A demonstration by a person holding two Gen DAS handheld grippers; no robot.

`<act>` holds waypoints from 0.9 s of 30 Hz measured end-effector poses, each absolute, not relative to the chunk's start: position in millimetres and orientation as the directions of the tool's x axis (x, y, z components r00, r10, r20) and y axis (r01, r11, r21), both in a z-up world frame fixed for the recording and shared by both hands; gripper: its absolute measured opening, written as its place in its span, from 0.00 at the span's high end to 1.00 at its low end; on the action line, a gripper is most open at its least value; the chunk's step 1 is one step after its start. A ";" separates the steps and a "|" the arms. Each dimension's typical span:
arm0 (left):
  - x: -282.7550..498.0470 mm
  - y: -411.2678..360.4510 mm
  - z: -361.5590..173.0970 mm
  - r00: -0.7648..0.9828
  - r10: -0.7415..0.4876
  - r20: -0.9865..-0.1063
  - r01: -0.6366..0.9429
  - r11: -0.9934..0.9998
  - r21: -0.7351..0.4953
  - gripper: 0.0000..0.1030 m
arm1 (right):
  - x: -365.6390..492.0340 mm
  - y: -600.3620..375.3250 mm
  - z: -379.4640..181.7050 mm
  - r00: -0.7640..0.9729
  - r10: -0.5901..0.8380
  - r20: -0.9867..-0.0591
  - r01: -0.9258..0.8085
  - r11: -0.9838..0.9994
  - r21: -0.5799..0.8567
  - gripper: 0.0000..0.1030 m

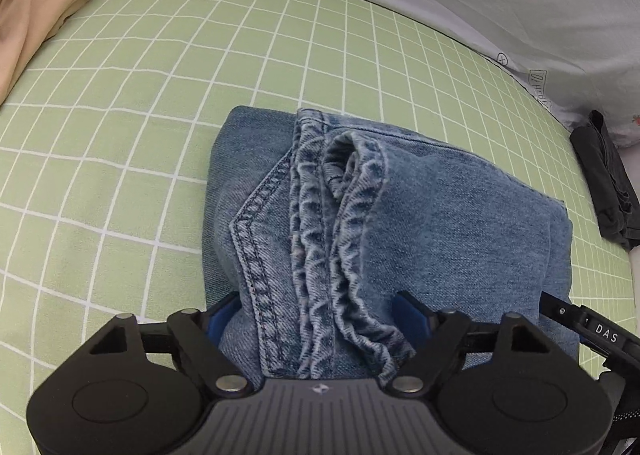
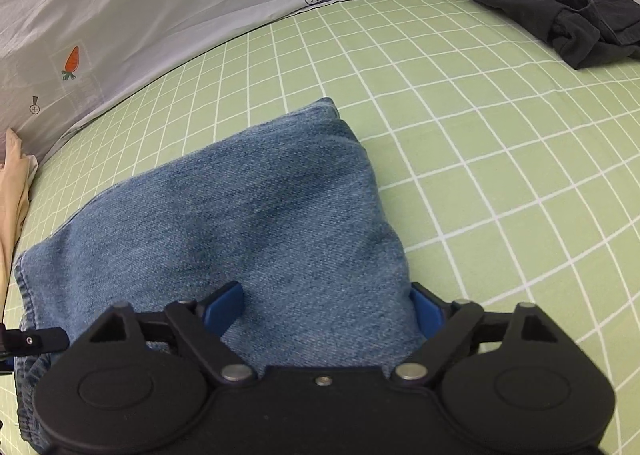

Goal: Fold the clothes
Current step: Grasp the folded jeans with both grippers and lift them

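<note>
A folded pair of blue jeans (image 1: 440,215) lies on the green checked bedsheet (image 1: 120,135). In the left wrist view its gathered waistband and a stitched pocket seam face up. My left gripper (image 1: 318,315) is shut on the near edge of the jeans, and denim fills the gap between its blue pads (image 1: 222,319). In the right wrist view the jeans (image 2: 260,207) show plain denim. My right gripper (image 2: 324,307) is shut on their near right corner, with a blue pad (image 2: 426,313) against the fabric's edge. The two grippers sit side by side on the same edge.
A grey printed quilt (image 2: 120,15) runs along the far side of the bed. A beige garment (image 1: 36,15) lies at the far left, and a crumpled dark grey garment (image 2: 560,3) lies at the far right. Bare sheet (image 2: 500,155) surrounds the jeans.
</note>
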State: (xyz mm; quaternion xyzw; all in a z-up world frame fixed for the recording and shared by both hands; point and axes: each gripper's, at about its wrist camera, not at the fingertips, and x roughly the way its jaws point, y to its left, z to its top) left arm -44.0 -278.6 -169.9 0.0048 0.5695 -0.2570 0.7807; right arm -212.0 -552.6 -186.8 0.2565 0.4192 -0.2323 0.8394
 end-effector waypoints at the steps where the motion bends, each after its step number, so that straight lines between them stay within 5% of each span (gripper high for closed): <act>1: -47.4 -279.3 -166.4 0.231 -0.402 -0.886 0.411 0.866 -0.286 0.52 | -215.5 -552.6 -182.6 0.558 -0.184 -0.809 0.600 0.763 0.240 0.77; 5: -58.6 -279.0 -147.4 0.296 -0.379 -0.877 0.348 0.898 -0.270 0.75 | -232.3 -553.3 -161.7 0.624 -0.193 -0.757 0.572 0.773 0.275 0.85; 11: -92.3 -319.8 -117.8 0.349 -0.425 -0.835 0.390 0.876 -0.283 0.77 | -263.0 -578.8 -110.3 0.741 -0.230 -0.631 0.504 0.811 0.296 0.87; 27: -148.0 -578.1 -80.6 0.220 -0.644 -0.732 0.613 0.675 -0.410 0.78 | -359.8 -781.9 -55.4 0.783 -0.435 -0.444 0.579 0.770 0.267 0.87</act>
